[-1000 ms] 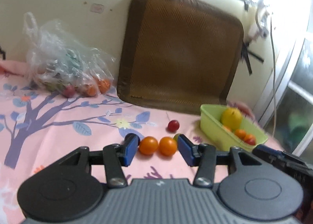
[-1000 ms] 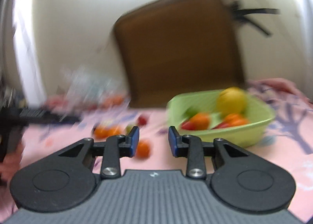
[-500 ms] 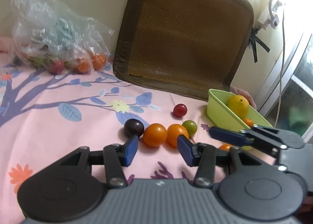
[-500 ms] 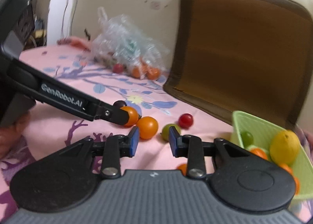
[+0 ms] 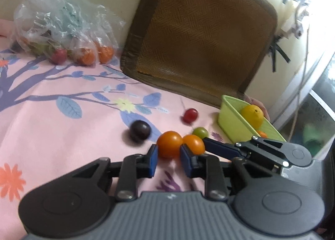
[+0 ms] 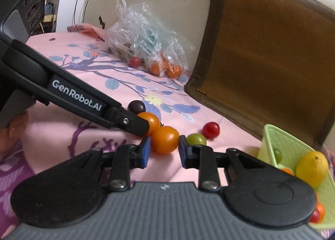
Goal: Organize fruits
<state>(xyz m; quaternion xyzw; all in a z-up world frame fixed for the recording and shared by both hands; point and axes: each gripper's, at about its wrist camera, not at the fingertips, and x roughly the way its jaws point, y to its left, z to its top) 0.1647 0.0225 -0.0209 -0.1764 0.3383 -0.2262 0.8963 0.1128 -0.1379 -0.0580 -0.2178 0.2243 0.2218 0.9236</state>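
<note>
Two orange tomatoes lie touching each other on the pink flowered cloth, toward its near middle. We see the left-hand orange tomato (image 5: 169, 144) sitting between the blue pads of the left tongs (image 5: 167, 161); the pads stand either side of it, close, but we cannot tell whether they press on it. The second orange tomato (image 6: 165, 139) sits between the pads of the right tongs (image 6: 162, 152); the left pad is at its skin, the right pad shows a small gap, so these tongs are spread.

Around the pair:
- dark purple tomato (image 5: 139, 131) just behind and left of the oranges, blurred in the left wrist view;
- green tomato (image 6: 196, 139) just beside the right tongs' right pad;
- red tomato (image 6: 211, 130) a little farther back, apart from the green one.

The lime-green basket (image 6: 282, 145) stands toward the right edge of the cloth. It holds a lemon (image 6: 312, 168), a small green fruit and some orange and red ones at the lower rim.

At the far edge, against the wall, a clear plastic bag (image 6: 146, 40) holds more red and orange fruit. A brown woven cushion (image 5: 201, 36) leans on the wall behind the basket.

A fingertip (image 6: 14, 124) shows at the left, under the left tool's body.
</note>
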